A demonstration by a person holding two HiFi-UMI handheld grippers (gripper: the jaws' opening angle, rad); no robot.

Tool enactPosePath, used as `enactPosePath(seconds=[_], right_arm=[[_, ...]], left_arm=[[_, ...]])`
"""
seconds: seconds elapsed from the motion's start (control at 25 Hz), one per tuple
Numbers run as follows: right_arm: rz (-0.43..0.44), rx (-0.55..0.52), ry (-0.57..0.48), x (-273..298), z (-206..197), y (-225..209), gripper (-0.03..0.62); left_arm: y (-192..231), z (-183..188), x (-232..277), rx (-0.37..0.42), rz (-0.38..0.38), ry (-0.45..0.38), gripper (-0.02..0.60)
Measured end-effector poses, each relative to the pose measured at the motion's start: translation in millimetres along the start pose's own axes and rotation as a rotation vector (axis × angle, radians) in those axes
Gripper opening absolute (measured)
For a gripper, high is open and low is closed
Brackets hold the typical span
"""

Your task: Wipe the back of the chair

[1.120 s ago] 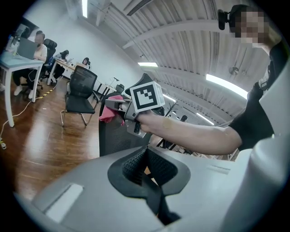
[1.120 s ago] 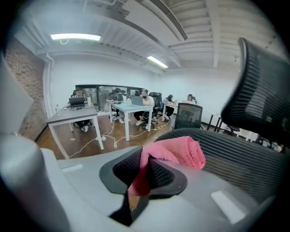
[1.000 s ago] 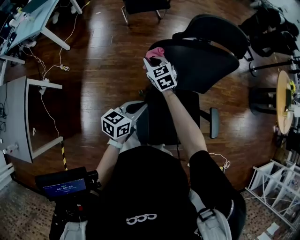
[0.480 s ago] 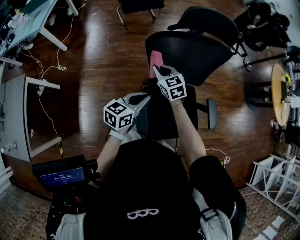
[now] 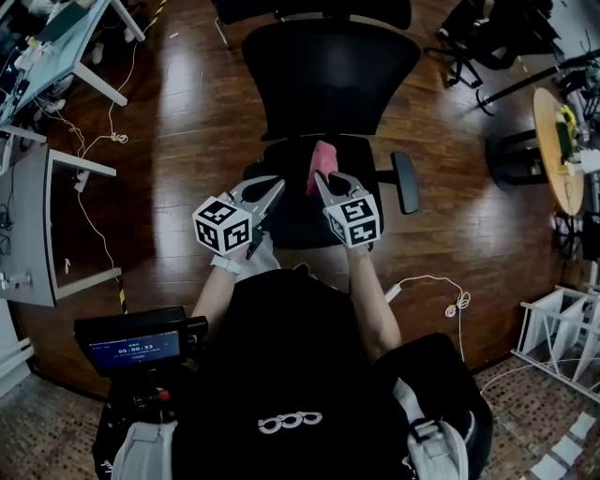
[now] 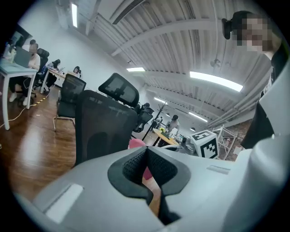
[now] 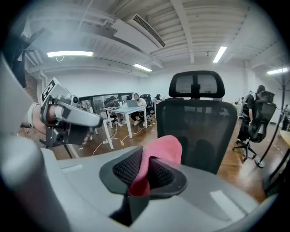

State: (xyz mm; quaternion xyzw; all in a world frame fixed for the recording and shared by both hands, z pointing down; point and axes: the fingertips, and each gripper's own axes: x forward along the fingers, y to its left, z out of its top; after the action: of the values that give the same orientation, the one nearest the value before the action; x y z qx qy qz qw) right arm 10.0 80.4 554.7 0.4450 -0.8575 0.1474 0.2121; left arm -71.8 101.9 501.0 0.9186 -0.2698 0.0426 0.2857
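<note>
The black mesh office chair stands in front of me, its back (image 5: 328,75) upright beyond the seat (image 5: 291,211). My right gripper (image 5: 322,178) hangs over the seat, shut on a pink cloth (image 5: 322,159) that sticks out past its tips. In the right gripper view the cloth (image 7: 164,147) is pinched between the pads, a short way from the chair back (image 7: 206,131) and headrest (image 7: 196,85). My left gripper (image 5: 274,187) hovers beside it over the seat's left side, shut with nothing in it. Its own view shows the chair back (image 6: 106,127) and the cloth (image 6: 136,144) behind the jaws.
White desks (image 5: 56,47) and trailing cables (image 5: 112,136) occupy the left of the wooden floor. A round table (image 5: 558,150) and other black chairs (image 5: 487,28) stand at right, a white rack (image 5: 562,328) lower right. People sit at desks in the distance.
My right gripper has drawn the pink cloth back from the chair's back edge to above the seat. The chair now stands square in front. The left gripper stayed about level.
</note>
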Motion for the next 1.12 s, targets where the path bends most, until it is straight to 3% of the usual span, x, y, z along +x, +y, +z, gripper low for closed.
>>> enactPosePath(seconds=[0.2,0.52,0.84,1.12], right_arm=[[-0.03,0.065,-0.044,-78.8,-30.6,20.4,0.038],[-0.049,0.114,-0.088,-146.5,-44.5,57.6,0.038],[-0.097,0.119,-0.107,-155.6,-34.9,92.6,0.038],[-0.16,0.066,-0.121,-121.7,-7.2,190.2,0.037]], left_arm=[[-58.2,-28.7,-5.5,0.038,-0.001,0.009,-0.009],[-122.3,-34.7,-5.5,0.107,-0.077,0.019,-0.009],[-116.8,-41.8,-42.0,0.123,-0.101,0.027,-0.009],[-73.7,-44.1,-136.0,0.1,-0.114,0.017,-0.009]])
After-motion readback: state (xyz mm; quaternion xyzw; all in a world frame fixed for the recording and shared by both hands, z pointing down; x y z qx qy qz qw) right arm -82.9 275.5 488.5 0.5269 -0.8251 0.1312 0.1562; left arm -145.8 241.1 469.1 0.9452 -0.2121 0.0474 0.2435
